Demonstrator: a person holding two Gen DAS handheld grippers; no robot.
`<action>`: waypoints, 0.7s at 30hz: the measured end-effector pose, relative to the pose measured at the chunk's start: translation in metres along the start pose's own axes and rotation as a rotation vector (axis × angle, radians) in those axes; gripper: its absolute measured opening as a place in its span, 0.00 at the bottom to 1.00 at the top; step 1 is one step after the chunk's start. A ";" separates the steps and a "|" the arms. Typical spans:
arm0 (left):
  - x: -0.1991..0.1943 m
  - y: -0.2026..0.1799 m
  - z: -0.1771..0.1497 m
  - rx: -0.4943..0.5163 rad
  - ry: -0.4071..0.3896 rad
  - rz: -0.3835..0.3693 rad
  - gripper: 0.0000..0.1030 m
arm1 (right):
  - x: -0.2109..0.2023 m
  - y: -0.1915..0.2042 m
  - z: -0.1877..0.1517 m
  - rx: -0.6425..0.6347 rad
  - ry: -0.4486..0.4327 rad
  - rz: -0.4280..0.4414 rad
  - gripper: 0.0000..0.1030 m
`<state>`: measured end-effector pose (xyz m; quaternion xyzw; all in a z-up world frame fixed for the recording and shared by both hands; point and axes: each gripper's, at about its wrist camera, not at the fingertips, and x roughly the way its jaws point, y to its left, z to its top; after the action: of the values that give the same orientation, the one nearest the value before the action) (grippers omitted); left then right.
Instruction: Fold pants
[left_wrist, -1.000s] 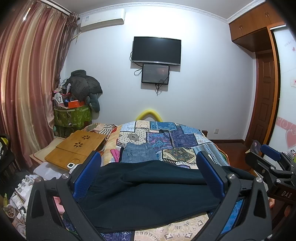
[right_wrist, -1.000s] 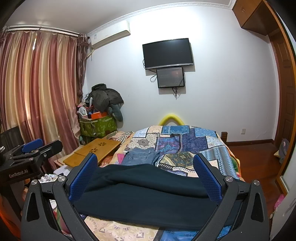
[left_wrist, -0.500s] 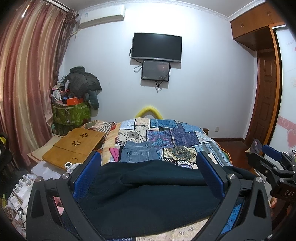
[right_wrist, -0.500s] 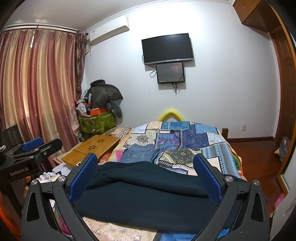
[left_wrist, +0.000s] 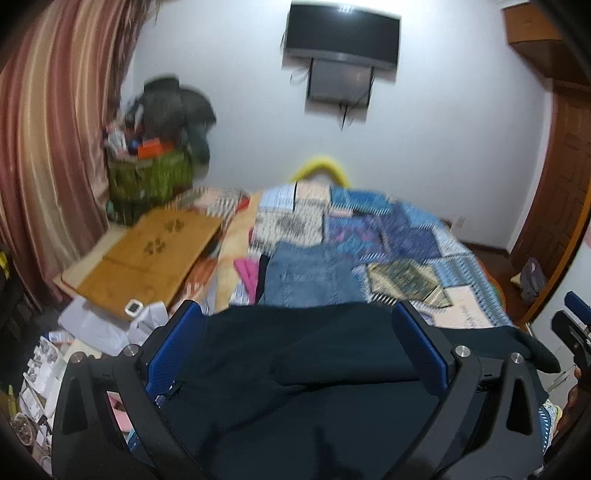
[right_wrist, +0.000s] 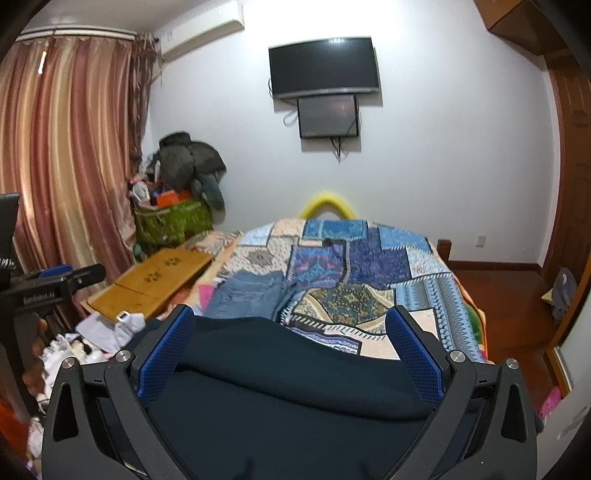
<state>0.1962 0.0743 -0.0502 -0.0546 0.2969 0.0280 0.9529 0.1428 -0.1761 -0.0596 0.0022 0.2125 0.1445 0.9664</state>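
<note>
We hold both grippers low over the near edge of the bed (right_wrist: 454, 291), with the dark pants (right_wrist: 295, 373) spread across that edge in front of us. The left gripper (left_wrist: 299, 343) has its blue fingers (left_wrist: 177, 354) wide apart, one on each side of the cloth and not clamped on it; the right gripper (right_wrist: 290, 350) stands the same way, fingers (right_wrist: 413, 358) spread with the dark fabric lying between them, nothing pinched.

We judge the fold to be partly made. In the right wrist view a thick rounded roll of cloth runs across the garment, which reads as one layer already laid over another. In the left wrist view a diagonal seam or edge crosses the fabric, and one end of the pants trails off to the right edge of the bed, toward the right gripper (left_wrist: 576, 332). So at least one fold seems in place, while the bundle remains wide and loose; we think another fold and some smoothing are left.

The long axis of the pants runs left to right along the near edge of the bed, across our line of sight. We cannot tell which end is the waistband. Folded jeans (right_wrist: 247, 295) lie farther up the patchwork bedspread, just beyond the dark pants.
</note>
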 end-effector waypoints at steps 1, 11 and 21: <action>0.016 0.006 0.004 -0.001 0.032 0.013 1.00 | 0.012 -0.003 0.000 -0.010 0.015 -0.007 1.00; 0.167 0.066 -0.005 0.022 0.333 0.090 1.00 | 0.111 -0.029 -0.013 -0.106 0.242 0.035 0.99; 0.266 0.123 -0.037 -0.045 0.514 0.101 0.91 | 0.209 -0.057 -0.039 -0.087 0.583 0.202 0.97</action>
<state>0.3835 0.1975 -0.2427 -0.0664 0.5308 0.0674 0.8422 0.3238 -0.1740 -0.1839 -0.0594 0.4730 0.2434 0.8447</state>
